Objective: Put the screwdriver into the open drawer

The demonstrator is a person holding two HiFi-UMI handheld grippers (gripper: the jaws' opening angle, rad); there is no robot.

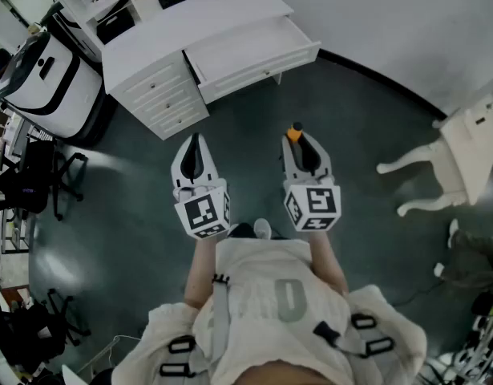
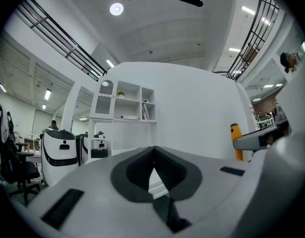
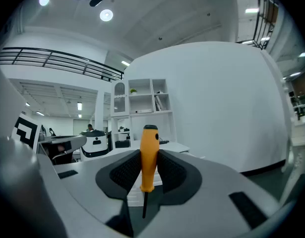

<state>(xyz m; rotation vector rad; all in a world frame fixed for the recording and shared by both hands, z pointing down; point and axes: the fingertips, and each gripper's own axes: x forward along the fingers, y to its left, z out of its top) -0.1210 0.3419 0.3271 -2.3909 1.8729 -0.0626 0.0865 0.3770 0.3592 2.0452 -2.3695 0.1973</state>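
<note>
"Any writing to read from where you stand?"

"Hardly any. The left marker cube (image 1: 204, 212), on the left gripper (image 1: 195, 141), and the right marker cube (image 1: 314, 204), on the right gripper (image 1: 304, 139), show black-and-white square patterns but no letters or digits. The person's pale shirt (image 1: 254, 311) bears one large grey figure (image 1: 290, 299) on the chest. It is rounded like a zero or a D, and I cannot tell which."

"Anything else around the room?"

"Nothing legible. Whatever print there may be is too small or too blurred."
</note>
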